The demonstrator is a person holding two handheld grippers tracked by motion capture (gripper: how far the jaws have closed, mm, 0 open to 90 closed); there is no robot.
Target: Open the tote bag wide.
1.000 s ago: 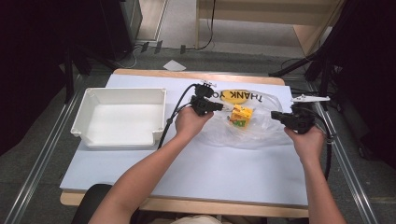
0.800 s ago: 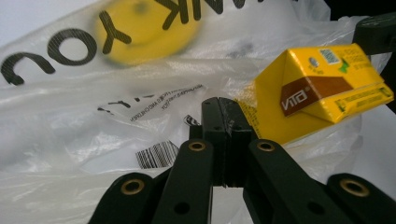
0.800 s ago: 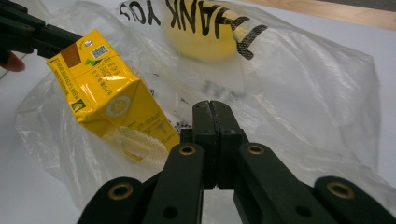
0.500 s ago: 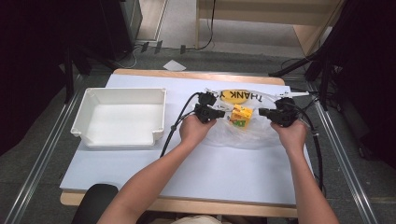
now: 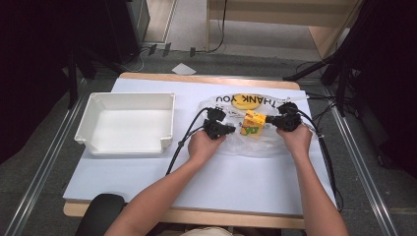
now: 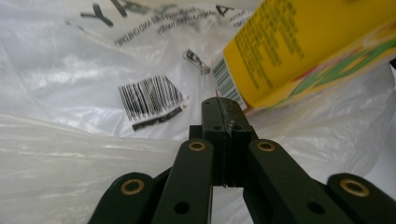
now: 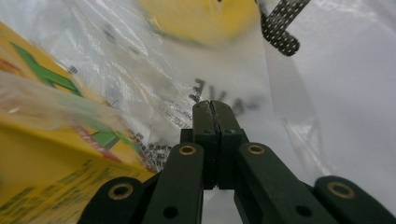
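- White tray [image 5: 125, 123], far left of the table [image 5: 147, 177]: bare inside, well apart from my work. Risk: none that I can judge from here.
- My left gripper [image 5: 231, 129]: jaws pressed together, nothing between them; in the left gripper view its tip [image 6: 223, 105] sits just below the box corner, over crinkled film. Risk: with the jaws together I can only push, so the film may bunch or slide instead of being caught.
- Yellow box [image 5: 253, 123]: lies on or in the clear plastic bag [image 5: 255, 145], between my two grippers, at the middle-right of the table. Risk: squeezed from both sides it could tip or skate away on the slick film.
- My right gripper [image 5: 272, 119]: jaws likewise together and empty, tip [image 7: 214, 108] against the bag beside the box. Risk: snagging and tearing the thin film.
- Hard to make out: whether the box is inside the bag or resting on top; whether either tip touches the box; the round yellow thing [image 5: 246, 102] behind, blurred in the right gripper view; bag print cut off.
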